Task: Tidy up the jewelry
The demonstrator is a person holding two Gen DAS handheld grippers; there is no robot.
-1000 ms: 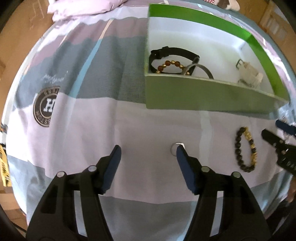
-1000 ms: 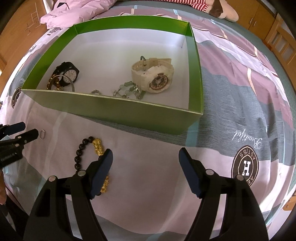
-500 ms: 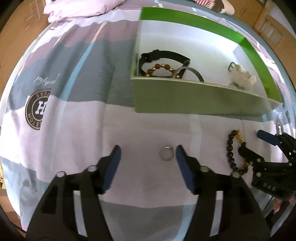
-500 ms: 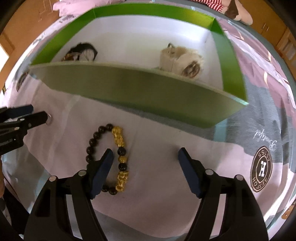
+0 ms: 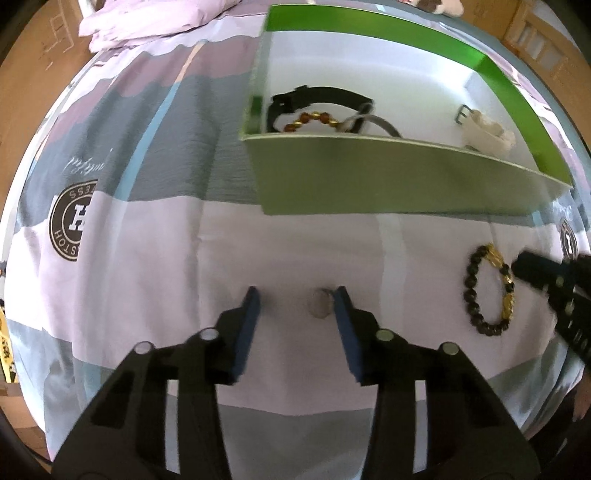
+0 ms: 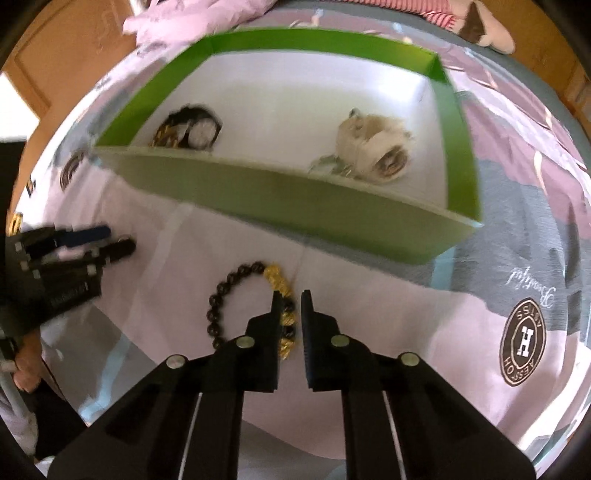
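Right gripper [image 6: 287, 297], jaws nearly closed around the beaded bracelet's [image 6: 251, 306] gold side on the bedspread [image 6: 388, 306], seemingly not yet pinching, should grip firmly before lifting toward the green box [image 6: 280, 192].

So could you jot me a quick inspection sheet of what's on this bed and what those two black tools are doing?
Surface: patterned bedspread, pink, grey and white, round logo prints.
Job's things: green box holding a black watch, a white watch and an amber bead bracelet; black-and-gold bead bracelet and small ring lying on the bedspread outside the box.
Clutter: pillow, stuffed toy.
Grippers: left gripper open, ring between its fingers; right gripper nearly closed around the bracelet's gold beads, grip unclear.
Cables: nothing seen.
Surroundings: wooden furniture.
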